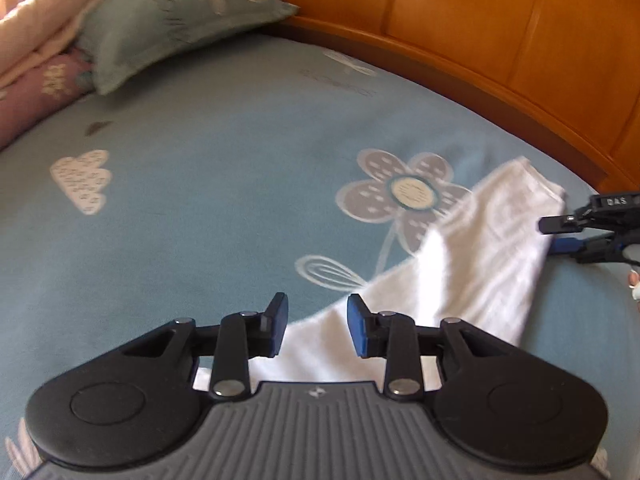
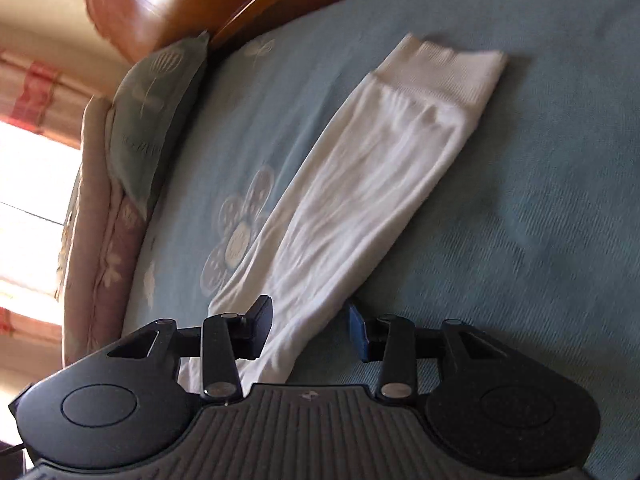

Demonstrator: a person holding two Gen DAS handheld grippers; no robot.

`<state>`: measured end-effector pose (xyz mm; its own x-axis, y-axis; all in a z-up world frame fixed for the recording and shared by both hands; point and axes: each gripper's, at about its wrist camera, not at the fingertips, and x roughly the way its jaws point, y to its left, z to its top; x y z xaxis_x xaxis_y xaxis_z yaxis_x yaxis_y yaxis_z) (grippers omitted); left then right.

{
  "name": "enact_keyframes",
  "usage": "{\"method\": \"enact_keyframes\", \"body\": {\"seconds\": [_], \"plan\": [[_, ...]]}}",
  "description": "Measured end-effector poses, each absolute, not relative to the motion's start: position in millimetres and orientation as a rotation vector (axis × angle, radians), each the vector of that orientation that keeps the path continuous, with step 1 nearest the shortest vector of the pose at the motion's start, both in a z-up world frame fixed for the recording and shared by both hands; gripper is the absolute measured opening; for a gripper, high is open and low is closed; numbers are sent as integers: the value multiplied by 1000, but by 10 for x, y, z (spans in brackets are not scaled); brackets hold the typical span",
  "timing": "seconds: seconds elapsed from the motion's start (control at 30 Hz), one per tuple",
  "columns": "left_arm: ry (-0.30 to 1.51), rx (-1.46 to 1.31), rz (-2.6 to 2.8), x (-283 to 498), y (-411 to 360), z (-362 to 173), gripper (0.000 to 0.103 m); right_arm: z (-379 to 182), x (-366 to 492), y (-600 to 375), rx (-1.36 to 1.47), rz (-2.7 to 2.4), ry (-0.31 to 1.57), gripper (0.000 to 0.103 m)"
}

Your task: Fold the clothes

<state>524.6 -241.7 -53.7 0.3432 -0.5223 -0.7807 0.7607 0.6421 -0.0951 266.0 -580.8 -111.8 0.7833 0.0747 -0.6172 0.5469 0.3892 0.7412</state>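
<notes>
We are seeing soft white knit cloth (image 2: 360, 184) lying between matt plastic grippers — beyond them, matt woven sheet (image 1: 200, 240), glossy wooden headboard (image 1: 500, 28).

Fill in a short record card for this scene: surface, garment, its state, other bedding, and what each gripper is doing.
surface: bed sheet, blue with flower print
garment: white garment, ribbed band at one end
state: lying flat in a long narrow strip
bedding: pillow by the headboard, quilt beside it
left gripper: open, over one end of the garment, gripping nothing
right gripper: open, over the other end, pads clear of the cloth
</notes>
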Motion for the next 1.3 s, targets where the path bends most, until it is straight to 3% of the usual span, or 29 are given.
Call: {"method": "enact_keyframes", "body": {"seconds": [0.03, 0.07, 0.1, 0.13, 0.23, 0.4, 0.43, 0.57, 0.73, 1.03, 1.27, 1.3], "plan": [[878, 298, -815, 5283, -2364, -514, 33, -1127, 2658, -5880, 1144, -356, 604, 43], [882, 276, -786, 5341, -2282, -487, 33, -1124, 2669, -5933, 1127, -393, 599, 30], [887, 253, -757, 5400, -2198, -459, 33, -1121, 2680, -5984, 1109, -430, 594, 10], [891, 231, -728, 5459, -2114, -432, 33, -1119, 2692, -6047, 1072, -473, 600, 7], [910, 227, -647, 5566, -1815, -397, 33, -1111, 2632, -6160, 1057, -480, 608, 8], [1002, 314, -641, 5646, -1445, -459, 38, -879, 2491, -6055, 926, -410, 742, 38], [1003, 362, -642, 5634, -1402, -463, 38, -778, 2498, -5979, 851, -393, 781, 39], [1043, 302, -614, 5503, -1130, -466, 40, -372, 2683, -5599, 536, -284, 854, 39], [1093, 199, -540, 5171, -751, -525, 42, -121, 3587, -5005, 298, 62, 817, 39], [1131, -15, -435, 4573, -89, -540, 43, -472, 5129, -3643, 90, 612, 904, 40], [1117, -62, -415, 4332, 198, -556, 47, -740, 5471, -3184, -66, 753, 1087, 40], [1117, -72, -413, 4308, 240, -564, 48, -737, 5478, -3163, -73, 765, 1090, 37]]}}
